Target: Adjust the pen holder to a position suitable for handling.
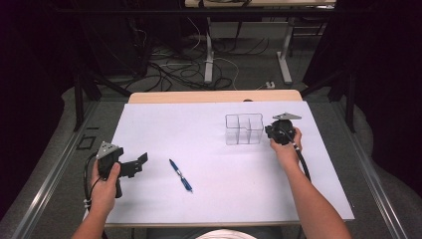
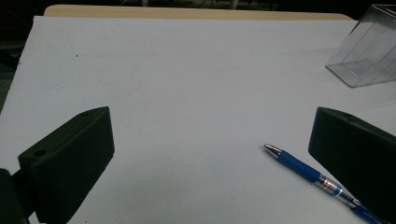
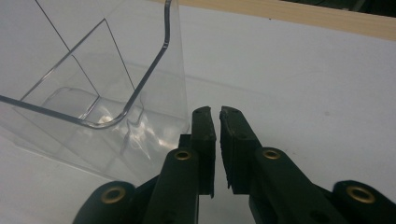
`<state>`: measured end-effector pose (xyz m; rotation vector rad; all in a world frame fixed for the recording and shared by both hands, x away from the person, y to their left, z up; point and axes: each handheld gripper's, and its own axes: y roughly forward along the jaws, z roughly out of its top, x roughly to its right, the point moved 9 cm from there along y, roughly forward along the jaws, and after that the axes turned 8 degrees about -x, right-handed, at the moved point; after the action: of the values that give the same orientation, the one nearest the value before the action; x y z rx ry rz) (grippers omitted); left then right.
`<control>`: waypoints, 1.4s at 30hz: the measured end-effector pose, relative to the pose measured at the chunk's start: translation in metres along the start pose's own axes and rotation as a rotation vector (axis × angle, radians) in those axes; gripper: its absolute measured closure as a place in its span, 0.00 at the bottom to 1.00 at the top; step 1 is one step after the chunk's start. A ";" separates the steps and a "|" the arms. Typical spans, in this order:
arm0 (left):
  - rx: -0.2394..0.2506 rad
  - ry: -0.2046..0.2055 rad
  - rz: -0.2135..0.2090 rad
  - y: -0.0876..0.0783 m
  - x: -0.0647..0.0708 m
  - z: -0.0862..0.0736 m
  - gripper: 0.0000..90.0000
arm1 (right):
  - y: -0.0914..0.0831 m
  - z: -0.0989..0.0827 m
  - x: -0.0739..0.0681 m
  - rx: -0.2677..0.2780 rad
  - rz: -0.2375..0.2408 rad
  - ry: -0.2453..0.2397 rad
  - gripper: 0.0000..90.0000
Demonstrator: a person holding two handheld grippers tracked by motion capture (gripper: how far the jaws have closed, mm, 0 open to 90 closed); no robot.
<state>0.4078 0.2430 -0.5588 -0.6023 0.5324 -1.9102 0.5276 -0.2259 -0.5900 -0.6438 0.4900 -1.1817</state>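
Item: clear box (image 1: 244,129), divided into compartments, upright on the desk (image 1: 164,124) at about 2 o'clock. Judged light, rigid, slick-walled, liable to slide or tip; best taken by pinching one thin wall at the rim.

Item: pen (image 1: 180,175), lying flat near 7 o'clock, slim and light.

Right gripper (image 3: 216,116): fingers clenched, nothing between them, just beside the box wall at its 3 o'clock side.

Left gripper (image 2: 210,154): fingers released wide, pen tip between them, not touched.
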 end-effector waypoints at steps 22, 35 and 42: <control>-0.008 -0.001 0.002 0.000 -0.001 -0.001 0.00 | 0.011 -0.004 -0.013 -0.007 0.072 0.006 1.00; -0.012 0.001 0.001 0.001 0.000 -0.002 0.00 | 0.016 -0.001 -0.040 0.014 0.112 -0.006 1.00; -0.010 0.001 0.000 0.002 0.000 -0.002 0.00 | 0.021 0.002 -0.058 0.019 0.133 -0.023 1.00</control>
<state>0.4078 0.2424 -0.5612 -0.6082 0.5430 -1.9089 0.5255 -0.1654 -0.6019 -0.5985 0.4945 -1.0511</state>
